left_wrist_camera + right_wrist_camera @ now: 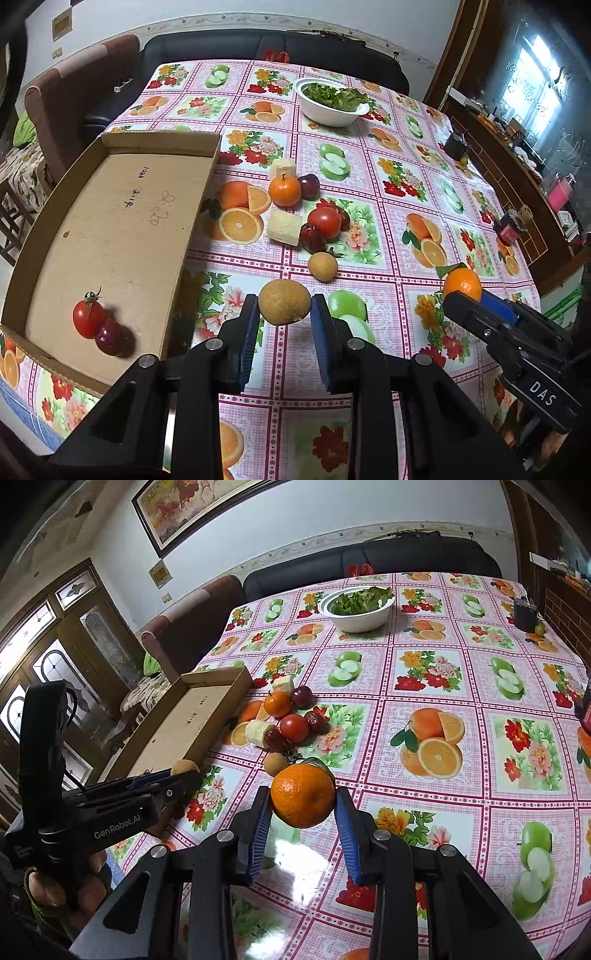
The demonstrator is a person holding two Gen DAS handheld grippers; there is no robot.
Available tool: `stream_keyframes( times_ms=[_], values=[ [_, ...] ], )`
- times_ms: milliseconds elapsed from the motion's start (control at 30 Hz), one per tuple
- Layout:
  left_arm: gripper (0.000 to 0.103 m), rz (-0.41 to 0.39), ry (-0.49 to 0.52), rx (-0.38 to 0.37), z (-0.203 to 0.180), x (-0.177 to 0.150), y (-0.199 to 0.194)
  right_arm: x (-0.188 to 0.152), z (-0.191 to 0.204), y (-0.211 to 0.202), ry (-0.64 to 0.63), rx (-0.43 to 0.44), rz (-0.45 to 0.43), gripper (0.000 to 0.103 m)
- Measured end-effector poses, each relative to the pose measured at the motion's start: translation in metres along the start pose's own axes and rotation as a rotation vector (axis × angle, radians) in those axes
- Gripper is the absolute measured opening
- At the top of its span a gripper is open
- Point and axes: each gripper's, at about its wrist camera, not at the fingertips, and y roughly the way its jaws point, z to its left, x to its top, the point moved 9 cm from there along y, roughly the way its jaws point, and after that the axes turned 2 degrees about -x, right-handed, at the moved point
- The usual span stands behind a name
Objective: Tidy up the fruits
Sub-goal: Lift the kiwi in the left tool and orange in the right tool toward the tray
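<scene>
Left gripper [284, 314] pinches a tan round fruit [284, 302], right gripper [303, 810] an orange [303, 795]; cardboard tray [122, 140] holds only two (cherry tomato [88, 318], dark plum [110, 338]), the table pile [306, 214] remaining.

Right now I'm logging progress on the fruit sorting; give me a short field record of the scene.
left tongs: shut on tan round fruit
right tongs: shut on orange
cardboard tray: holds cherry tomato and dark red fruit
loose pile: still on tablecloth, beside tray
white bowl: greens, far end
</scene>
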Motion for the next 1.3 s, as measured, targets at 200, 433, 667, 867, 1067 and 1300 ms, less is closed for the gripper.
stream_keyframes(
  times_ms=[200,433,667,867,1067,1300],
  values=[
    [0.025,0.001,0.010,-0.007,0.000,0.001,-0.001,0.001,-0.001,0.002,0.001,-0.012,0.009,0.035],
    [0.025,-0.002,0.005,-0.014,0.001,0.002,-0.003,0.001,0.007,0.006,-0.006,-0.007,0.022,0.035],
    [0.025,-0.021,-0.022,-0.013,0.017,0.006,-0.010,0.005,0.019,0.009,-0.026,0.006,0.020,0.035],
    [0.025,-0.031,-0.040,-0.005,0.029,0.008,-0.014,0.008,0.033,0.014,-0.041,0.023,0.025,0.035],
    [0.026,-0.035,-0.062,0.002,0.044,0.008,-0.016,0.009,0.046,0.019,-0.063,0.032,0.032,0.035],
    [0.026,-0.041,-0.083,0.019,0.060,0.012,-0.020,0.013,0.059,0.028,-0.084,0.050,0.040,0.035]
  ],
)
